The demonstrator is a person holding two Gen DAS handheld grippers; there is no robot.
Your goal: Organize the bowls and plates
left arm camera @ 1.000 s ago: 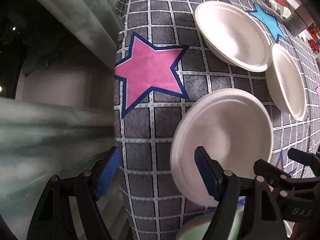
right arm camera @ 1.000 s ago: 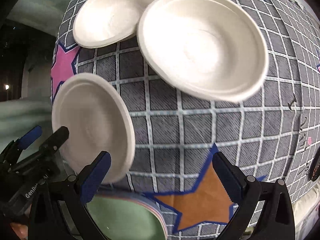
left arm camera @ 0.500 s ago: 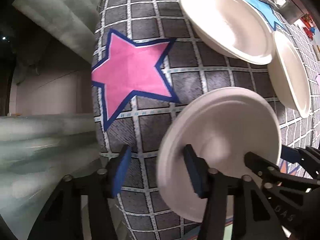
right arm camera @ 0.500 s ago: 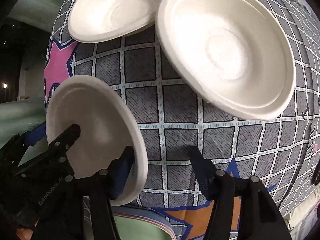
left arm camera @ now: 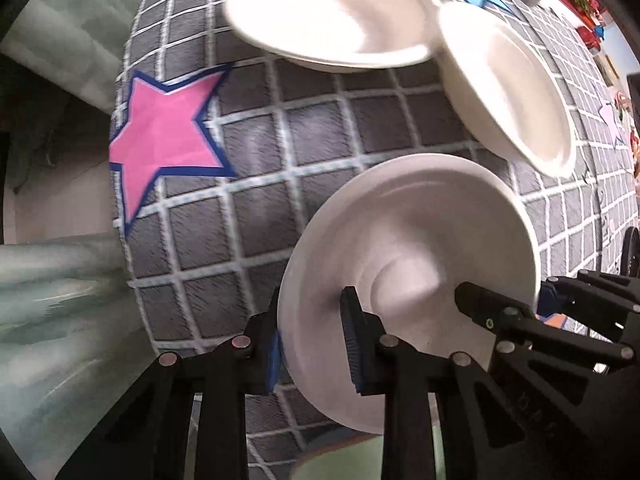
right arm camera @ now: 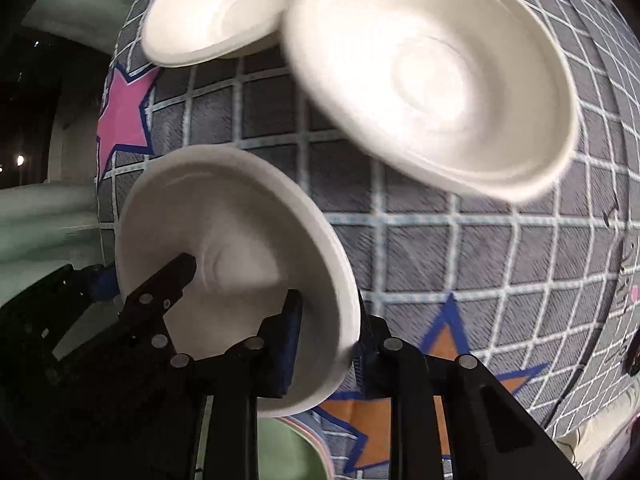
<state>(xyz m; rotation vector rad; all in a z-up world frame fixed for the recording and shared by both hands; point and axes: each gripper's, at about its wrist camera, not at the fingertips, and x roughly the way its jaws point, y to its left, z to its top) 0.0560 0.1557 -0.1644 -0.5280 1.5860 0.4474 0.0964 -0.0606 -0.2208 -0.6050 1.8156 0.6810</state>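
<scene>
A small white paper bowl (left arm camera: pixel 420 240) sits between both grippers over the grey checked tablecloth (left arm camera: pixel 256 240). My left gripper (left arm camera: pixel 312 344) has its jaws closing tight on the bowl's left rim, one blue pad inside and one outside. In the right wrist view my right gripper (right arm camera: pixel 328 340) pinches the same bowl (right arm camera: pixel 224 232) by its right rim in the same way. The other gripper's black finger reaches into the bowl in each view. Two larger white bowls (left arm camera: pixel 328 20) (left arm camera: pixel 508 84) lie overlapping farther back, seen as bowls (right arm camera: pixel 212 12) (right arm camera: pixel 432 72) from the right.
A pale green plate (right arm camera: pixel 288 452) on a stack lies just under the grippers at the near edge. The cloth drops off at its left edge by the pink star (left arm camera: pixel 164 136). An orange star (right arm camera: pixel 440 360) marks the near right. Small red items (left arm camera: pixel 588 20) stand far right.
Both grippers went from wide open to shut on opposite rims of the small bowl. Both moved in and down, so the bowl looks larger.
</scene>
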